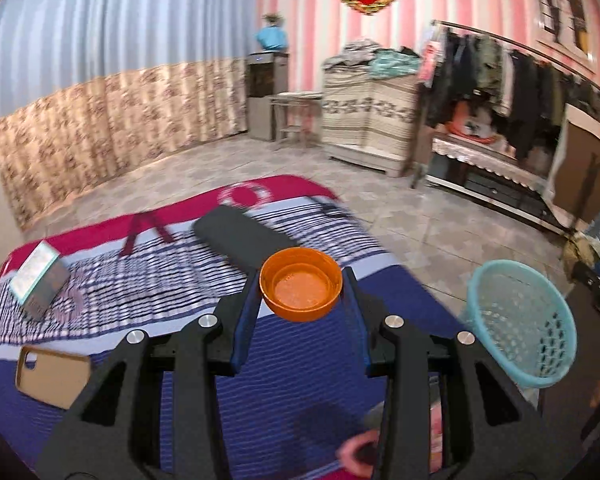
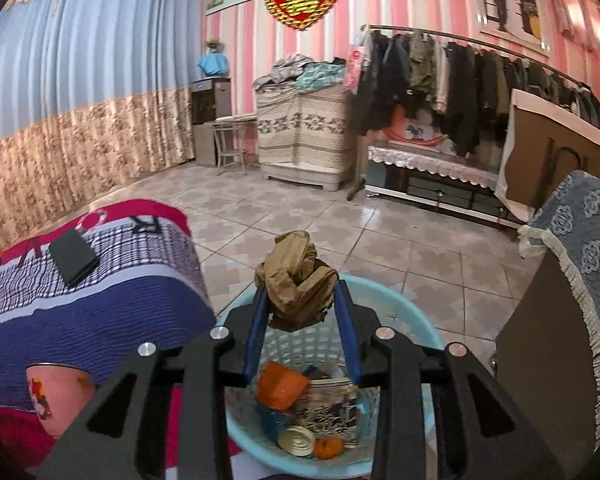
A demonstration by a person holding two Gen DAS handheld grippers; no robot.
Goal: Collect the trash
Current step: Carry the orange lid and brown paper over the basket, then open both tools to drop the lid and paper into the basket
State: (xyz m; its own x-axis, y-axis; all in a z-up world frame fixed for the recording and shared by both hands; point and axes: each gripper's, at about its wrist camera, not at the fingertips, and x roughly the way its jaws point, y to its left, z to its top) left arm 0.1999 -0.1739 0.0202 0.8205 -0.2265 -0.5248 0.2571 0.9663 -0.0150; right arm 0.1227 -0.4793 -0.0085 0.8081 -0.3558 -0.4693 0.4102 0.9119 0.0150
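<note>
Showing two wrist views of a bedroom with a bed point(image 1: 300, 380) under a blue, checked and red cover. Basket point(image 2: 404, 312): pale blue plastic, perforated wall, standing on the tiled floor point(image 2: 380, 232) just beside the bed; the right wrist view shows it holding an orange cup point(image 2: 280, 386) on its side, a patterned wrapper point(image 2: 332, 408), a round tin lid point(image 2: 297, 440) and a small orange piece point(image 2: 328, 448). In the left wrist view the same basket point(image 1: 520, 320) appears at right, tilted by the lens, its contents not readable. Left gripper point(image 1: 302, 292): jaws partly closed, clamped on an orange bowl point(image 1: 300, 284), open side toward the camera, held over the bed. Right gripper point(image 2: 302, 300): jaws partly closed, pinching a crumpled brown paper wad point(image 2: 296, 284) above the basket's near rim. On the cover lie a black case point(image 1: 240, 236), a small box point(image 1: 40, 276) and a tan phone case point(image 1: 52, 376).
</note>
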